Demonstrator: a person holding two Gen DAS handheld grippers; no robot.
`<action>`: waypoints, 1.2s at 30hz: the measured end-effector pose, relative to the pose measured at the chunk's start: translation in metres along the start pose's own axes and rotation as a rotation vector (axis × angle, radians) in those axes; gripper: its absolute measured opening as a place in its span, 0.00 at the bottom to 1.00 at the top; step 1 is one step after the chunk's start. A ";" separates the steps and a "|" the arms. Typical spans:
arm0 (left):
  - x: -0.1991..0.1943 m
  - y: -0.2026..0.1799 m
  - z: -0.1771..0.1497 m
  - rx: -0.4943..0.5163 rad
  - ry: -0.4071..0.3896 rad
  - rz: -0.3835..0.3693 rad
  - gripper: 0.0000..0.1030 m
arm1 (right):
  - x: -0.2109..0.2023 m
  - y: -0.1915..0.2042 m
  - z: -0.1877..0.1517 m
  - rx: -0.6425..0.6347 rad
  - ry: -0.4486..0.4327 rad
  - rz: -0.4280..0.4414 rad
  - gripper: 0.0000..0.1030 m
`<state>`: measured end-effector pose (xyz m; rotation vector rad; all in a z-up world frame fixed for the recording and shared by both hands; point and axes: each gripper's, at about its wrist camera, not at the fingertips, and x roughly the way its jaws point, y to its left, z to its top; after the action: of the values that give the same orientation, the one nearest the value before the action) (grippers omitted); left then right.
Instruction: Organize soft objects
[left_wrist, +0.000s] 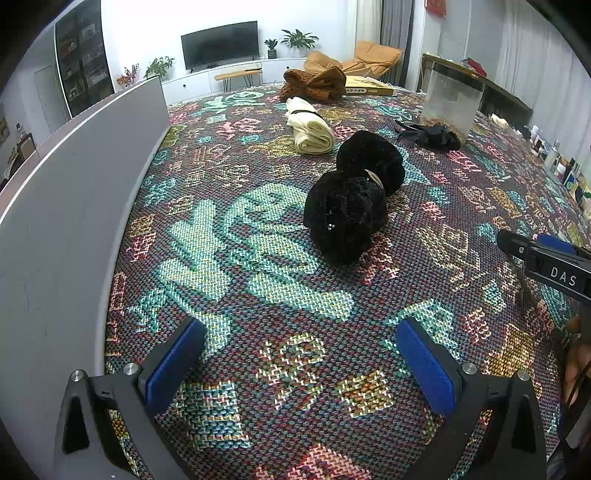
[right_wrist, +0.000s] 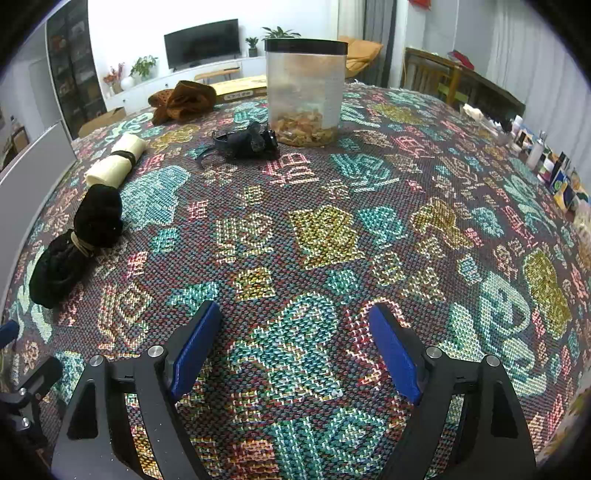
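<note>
Tablecloth (right_wrist: 325, 236): woven and patterned, covering the whole table; broad bare stretch in front of both grippers.
Grey panel (left_wrist: 74, 192): upright along the left edge, close to the bundles; likely limits any sweep that way.
Clear canister (right_wrist: 306, 92): far centre, crumpled dark cloth (right_wrist: 245, 144) just beside it.
Black bundle (left_wrist: 351, 206): banded at the middle, ahead of the left gripper (left_wrist: 299, 354), nearest soft item.
Cream roll (left_wrist: 310, 127): beyond the black one, brown knit (left_wrist: 314, 85) farther back.
Left gripper: spread, empty.
Right gripper (right_wrist: 295, 343): spread, empty, over bare cloth.
Advice: probably pinch the black bundle across its banded waist.
</note>
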<state>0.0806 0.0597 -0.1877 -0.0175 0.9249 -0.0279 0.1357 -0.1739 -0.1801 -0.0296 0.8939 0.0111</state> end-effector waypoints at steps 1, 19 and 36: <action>0.000 0.000 0.000 0.000 0.000 0.000 1.00 | 0.000 0.000 0.000 0.000 0.000 0.000 0.83; -0.002 -0.001 -0.001 0.000 0.000 0.000 1.00 | 0.000 0.000 0.000 0.001 0.000 0.000 0.83; 0.006 -0.007 0.014 0.019 0.042 -0.002 1.00 | 0.000 0.000 0.000 0.002 0.000 -0.001 0.83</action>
<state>0.0954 0.0529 -0.1833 0.0001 0.9666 -0.0394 0.1358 -0.1740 -0.1803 -0.0282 0.8935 0.0095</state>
